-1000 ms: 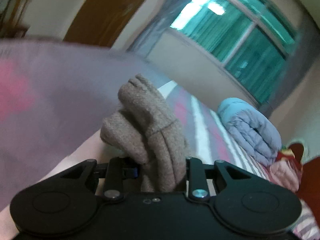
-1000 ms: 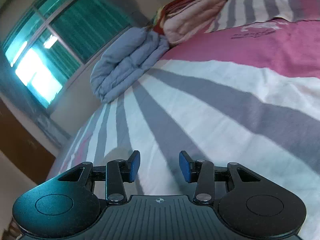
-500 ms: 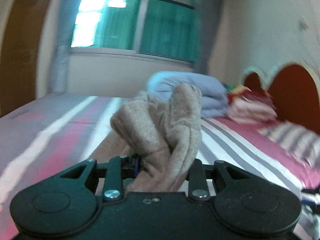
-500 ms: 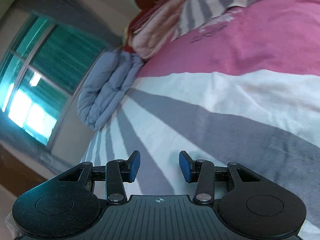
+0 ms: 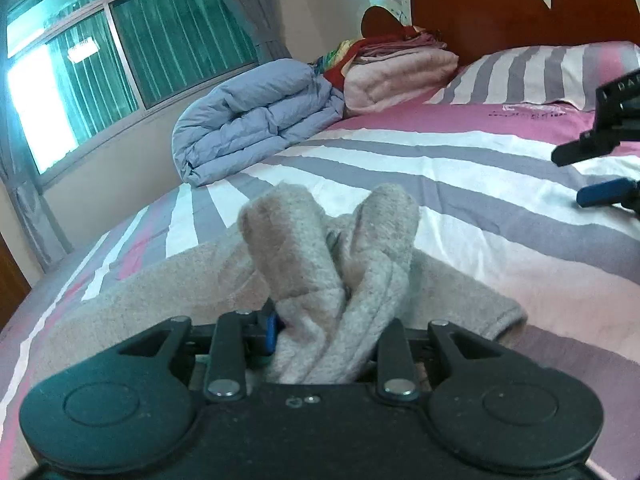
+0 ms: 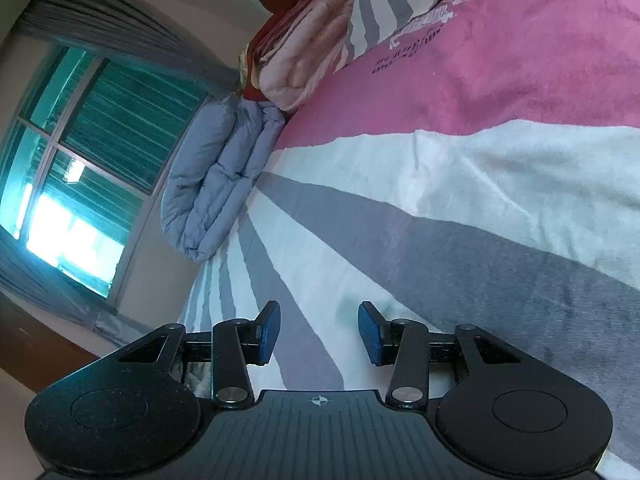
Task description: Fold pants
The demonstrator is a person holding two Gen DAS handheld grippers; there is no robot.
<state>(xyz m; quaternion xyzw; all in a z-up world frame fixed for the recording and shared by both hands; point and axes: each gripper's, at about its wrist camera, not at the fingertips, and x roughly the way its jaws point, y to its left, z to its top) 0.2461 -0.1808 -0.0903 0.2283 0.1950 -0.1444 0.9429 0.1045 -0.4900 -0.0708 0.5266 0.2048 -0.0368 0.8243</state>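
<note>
Two fuzzy beige folds of pants (image 5: 320,256) (bunched) rise upright.

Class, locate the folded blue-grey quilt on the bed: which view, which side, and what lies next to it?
In the left wrist view the blue-grey quilt lies upper left on the striped bedsheet, under the window, touching the pink folded blankets to its right.
</note>
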